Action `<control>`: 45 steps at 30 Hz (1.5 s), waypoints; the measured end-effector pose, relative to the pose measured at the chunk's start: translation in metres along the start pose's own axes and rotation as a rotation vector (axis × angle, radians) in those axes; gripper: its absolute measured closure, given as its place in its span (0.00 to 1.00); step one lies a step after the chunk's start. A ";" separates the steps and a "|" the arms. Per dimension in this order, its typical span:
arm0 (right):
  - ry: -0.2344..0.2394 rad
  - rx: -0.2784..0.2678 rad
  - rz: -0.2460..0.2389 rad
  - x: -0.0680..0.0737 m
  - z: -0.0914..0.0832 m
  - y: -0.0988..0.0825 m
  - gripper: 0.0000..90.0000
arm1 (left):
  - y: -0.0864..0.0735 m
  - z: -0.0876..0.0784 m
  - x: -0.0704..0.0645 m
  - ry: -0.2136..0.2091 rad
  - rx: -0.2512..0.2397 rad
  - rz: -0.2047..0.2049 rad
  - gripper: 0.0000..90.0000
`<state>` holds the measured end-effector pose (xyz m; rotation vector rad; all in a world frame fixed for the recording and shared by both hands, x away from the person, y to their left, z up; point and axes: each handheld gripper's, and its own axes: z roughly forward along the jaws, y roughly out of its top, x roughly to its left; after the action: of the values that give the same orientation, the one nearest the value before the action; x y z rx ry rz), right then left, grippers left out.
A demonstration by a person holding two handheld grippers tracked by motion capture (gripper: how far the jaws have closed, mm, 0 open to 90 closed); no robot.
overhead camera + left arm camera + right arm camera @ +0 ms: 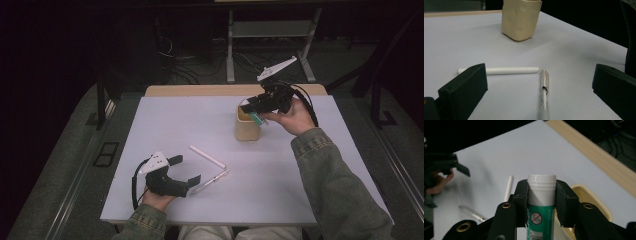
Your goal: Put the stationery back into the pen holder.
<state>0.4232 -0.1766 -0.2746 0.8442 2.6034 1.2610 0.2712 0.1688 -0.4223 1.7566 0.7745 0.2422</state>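
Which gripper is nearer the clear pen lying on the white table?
Left. The left gripper sits open right beside the clear pen; the right gripper is far off above the beige cup.

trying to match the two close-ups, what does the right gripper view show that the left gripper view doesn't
Right gripper view alone: the right hand-held gripper clamped on a green glue stick with a white cap, above the holder's open rim, and the table's wooden edge strip.

Left gripper view alone: the left hand-held gripper, jaws wide open around bare table.

Both: the white plastic stick, the clear pen, the cream square holder and the pale table.
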 end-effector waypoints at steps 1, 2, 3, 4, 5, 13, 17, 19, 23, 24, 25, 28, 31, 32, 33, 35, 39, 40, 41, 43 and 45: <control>-0.014 -0.031 0.004 -0.003 -0.002 0.000 0.72 | 0.000 0.000 0.000 0.000 0.000 -0.001 0.00; -0.014 -0.031 0.004 -0.003 -0.002 0.000 0.72 | 0.000 0.000 0.000 0.000 -0.001 -0.001 0.00; -0.021 -0.058 0.016 -0.006 -0.004 0.001 0.72 | 0.000 0.000 0.000 0.000 -0.001 0.000 0.00; -0.024 -0.072 0.020 -0.007 -0.005 0.001 0.72 | 0.000 0.000 0.000 0.000 -0.001 0.000 0.00; -0.030 -0.086 0.024 -0.008 -0.005 0.001 0.72 | 0.000 0.000 0.000 -0.001 -0.002 -0.001 0.00; -0.047 -0.195 0.078 -0.019 -0.011 0.000 0.72 | 0.000 0.000 0.000 0.001 -0.003 0.003 0.00; -0.054 -0.244 0.082 -0.022 -0.011 -0.001 0.72 | 0.000 0.000 0.000 0.003 -0.001 0.001 0.00; -0.059 -0.269 0.072 -0.023 -0.011 -0.001 0.72 | 0.000 0.000 0.000 0.004 0.002 0.002 0.00; -0.056 -0.313 0.076 -0.025 -0.008 -0.001 0.72 | 0.000 -0.001 0.000 0.004 -0.003 0.004 0.00; -0.059 -0.323 0.080 -0.025 -0.007 -0.001 0.72 | 0.000 -0.001 0.000 0.003 -0.003 0.004 0.00; -0.061 -0.331 0.079 -0.025 -0.006 -0.001 0.72 | 0.000 -0.001 0.000 0.003 -0.003 0.004 0.00; -0.065 -0.348 0.087 -0.027 -0.003 0.000 0.72 | 0.001 -0.001 0.000 0.002 -0.005 0.004 0.00; -0.060 -0.362 0.102 -0.030 0.002 -0.001 0.72 | 0.001 -0.001 0.000 0.001 -0.005 0.005 0.00; -0.064 -0.370 0.105 -0.031 0.004 -0.002 0.72 | 0.001 -0.001 0.000 0.000 -0.006 0.004 0.00; -0.067 -0.377 0.109 -0.032 0.005 -0.003 0.72 | 0.001 -0.001 0.000 0.000 -0.007 0.005 0.00; -0.068 -0.391 0.118 -0.034 0.009 -0.005 0.72 | 0.001 -0.001 0.000 -0.001 -0.009 0.003 0.00; -0.075 -0.408 0.139 -0.039 0.015 -0.011 0.72 | 0.001 -0.002 0.000 -0.002 -0.010 0.003 0.00; -0.077 -0.407 0.144 -0.040 0.017 -0.012 0.72 | 0.001 -0.002 0.000 -0.002 -0.010 0.003 0.00; -0.081 -0.407 0.144 -0.041 0.018 -0.014 0.72 | 0.001 -0.002 0.000 -0.002 -0.010 0.006 0.00; -0.077 -0.414 0.149 -0.043 0.021 -0.016 0.72 | 0.001 -0.002 0.000 -0.004 -0.014 -0.002 0.00; -0.078 -0.426 0.146 -0.044 0.023 -0.018 0.72 | 0.001 -0.002 0.000 -0.004 -0.012 -0.002 0.00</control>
<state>0.4604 -0.1931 -0.3084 0.9824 2.1242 1.6986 0.2704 0.1697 -0.4208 1.7442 0.7702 0.2412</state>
